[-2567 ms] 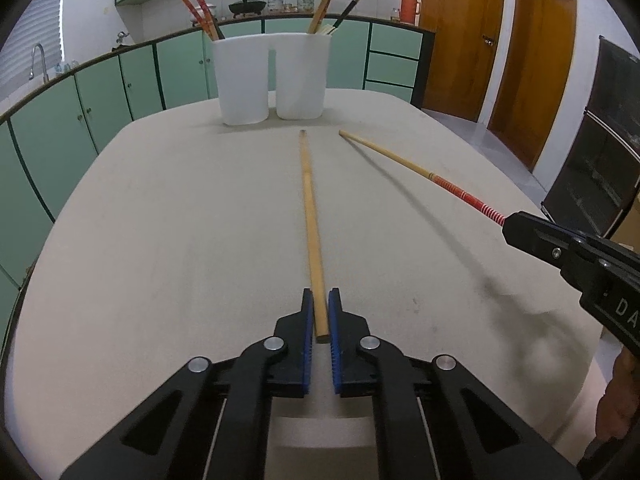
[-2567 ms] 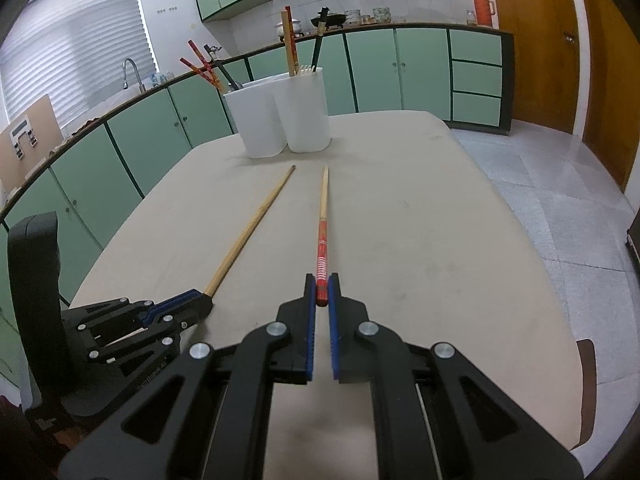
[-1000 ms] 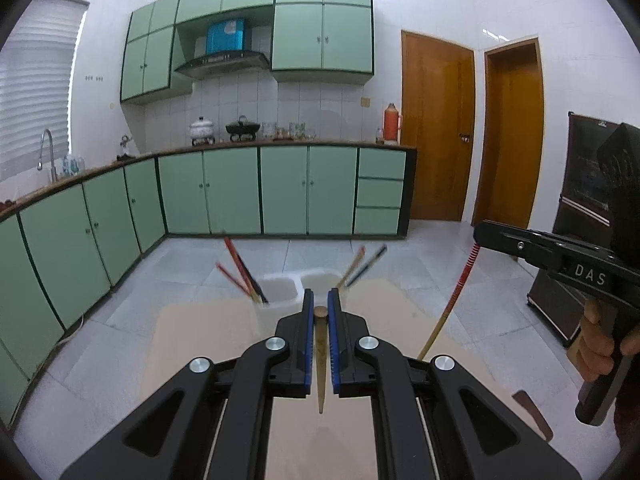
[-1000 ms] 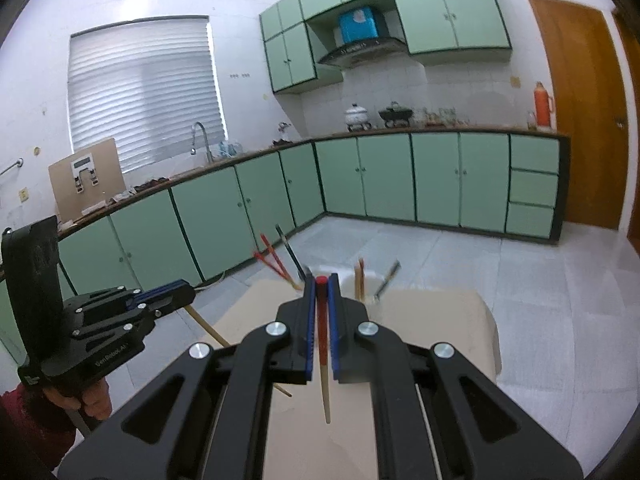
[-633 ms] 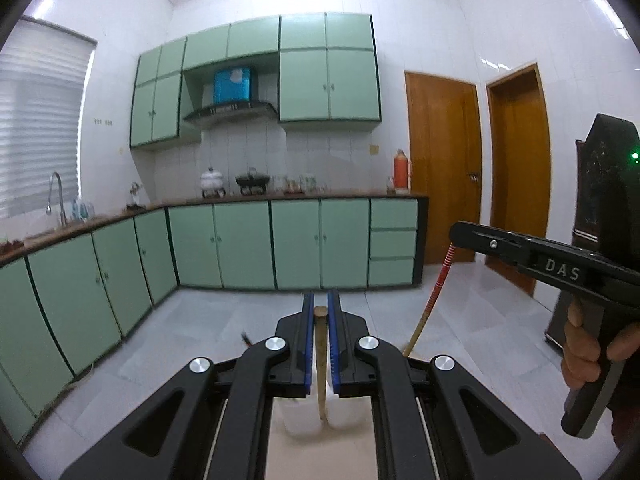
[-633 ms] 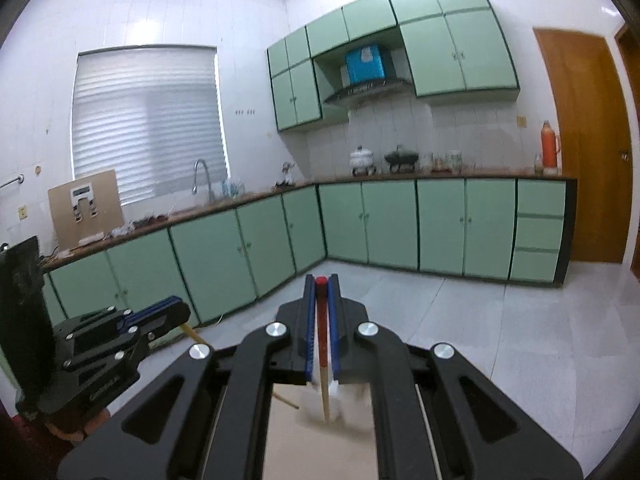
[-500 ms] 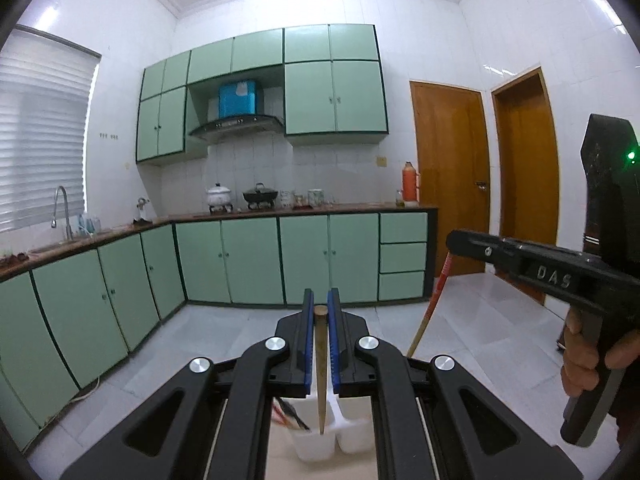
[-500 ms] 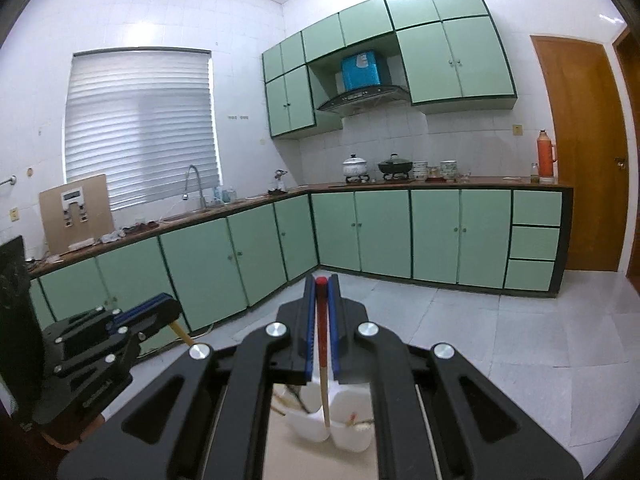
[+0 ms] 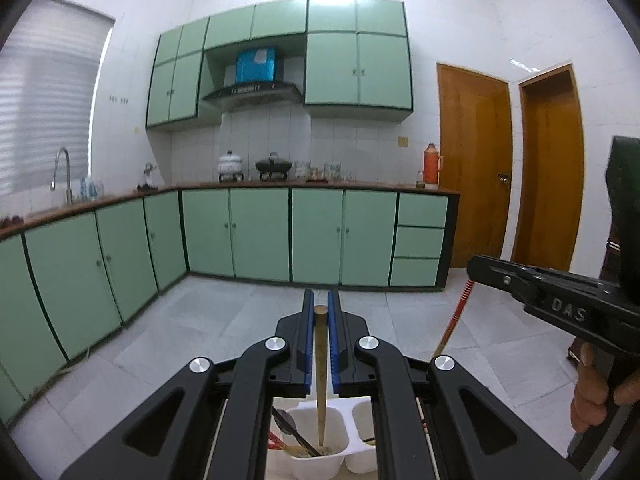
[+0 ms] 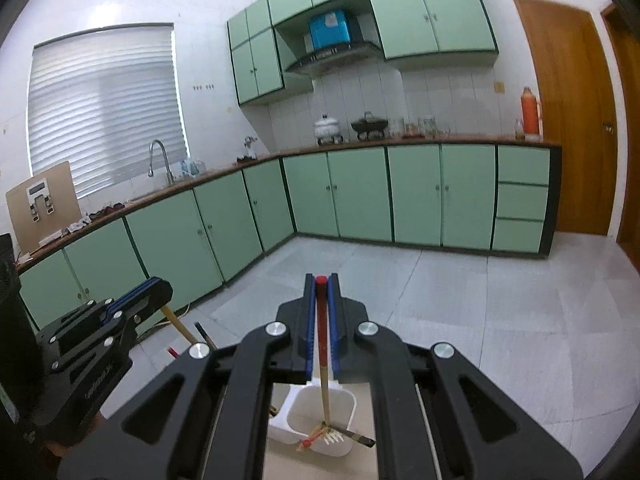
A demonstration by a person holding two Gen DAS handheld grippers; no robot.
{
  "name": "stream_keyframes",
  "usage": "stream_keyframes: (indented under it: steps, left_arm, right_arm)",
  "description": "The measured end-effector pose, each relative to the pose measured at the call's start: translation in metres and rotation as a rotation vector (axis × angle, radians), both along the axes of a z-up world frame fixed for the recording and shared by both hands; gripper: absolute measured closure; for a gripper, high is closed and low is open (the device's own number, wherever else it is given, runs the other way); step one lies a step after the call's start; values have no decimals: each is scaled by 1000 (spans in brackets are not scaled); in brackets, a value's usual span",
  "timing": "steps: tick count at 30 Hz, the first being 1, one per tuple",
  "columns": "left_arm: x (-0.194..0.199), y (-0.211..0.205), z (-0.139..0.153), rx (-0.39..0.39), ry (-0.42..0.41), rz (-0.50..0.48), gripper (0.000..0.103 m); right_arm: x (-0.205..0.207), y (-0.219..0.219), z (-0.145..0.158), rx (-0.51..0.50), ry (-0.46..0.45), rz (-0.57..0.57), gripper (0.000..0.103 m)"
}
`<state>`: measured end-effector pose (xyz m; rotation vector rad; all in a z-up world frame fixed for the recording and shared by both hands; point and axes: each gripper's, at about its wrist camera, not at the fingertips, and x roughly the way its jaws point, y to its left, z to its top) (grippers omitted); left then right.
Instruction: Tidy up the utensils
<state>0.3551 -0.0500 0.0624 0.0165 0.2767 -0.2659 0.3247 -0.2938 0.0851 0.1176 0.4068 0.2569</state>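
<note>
My left gripper (image 9: 320, 312) is shut on a plain wooden chopstick (image 9: 320, 376). The stick hangs straight down with its tip inside the left white cup (image 9: 316, 448), which holds several other sticks. My right gripper (image 10: 321, 282) is shut on a red-topped chopstick (image 10: 322, 360). Its tip reaches into the right white cup (image 10: 320, 420), which holds several utensils. The right gripper (image 9: 480, 270) also shows at the right of the left wrist view, and the left gripper (image 10: 154, 290) at the left of the right wrist view.
The two white cups stand side by side on a beige table (image 10: 316, 468), directly below both grippers. Green kitchen cabinets (image 9: 260, 232), a tiled floor (image 10: 480, 300) and wooden doors (image 9: 472, 168) lie beyond.
Both grippers lifted their chopsticks off the table, swung them upright and carried them over the cups. In the last half second both sticks came down into the cups.
</note>
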Motion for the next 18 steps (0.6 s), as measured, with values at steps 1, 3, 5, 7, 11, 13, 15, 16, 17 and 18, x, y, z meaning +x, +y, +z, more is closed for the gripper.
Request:
stream_keyframes:
  steps: [1,3,5,7,11,13,15,16,17,18]
  left_arm:
    - [5,1,-4,3,16,-3,96]
    - [12,0,-12,16,52,-13,96]
    - [16,1,-20,27,86,-10,91]
    - [15,3,-25,28,100,-6,82]
    - [4,8,-21,16,101,-7,68]
    - [-8,12,-16,17,76,0,57]
    - [-20,15,-10,23,59,6,50]
    - [-26,17,-8,25,54,10,46]
    - [-33,19,-5,23,49,13,41]
    - [-41,21,-3,18,40,14,38]
  right_arm:
    - [2,1,-3,-2,8,2,98]
    - [6,4,-11,-9,34,15,97]
    - [5,6,-17,-15,48,15,94]
    - [4,8,-22,-16,62,17,94]
    - [-8,3,-23,-7,55,-4,78]
    - [-20,-2,-19,-6,32,-28,68]
    - [-33,-8,-15,-4,7,-46,59]
    - [-43,-12,-12,0,-5,-59,50]
    - [-53,-16,-10,4,-18,-76,42]
    - [-60,-20,-10,10,-29,-87,40]
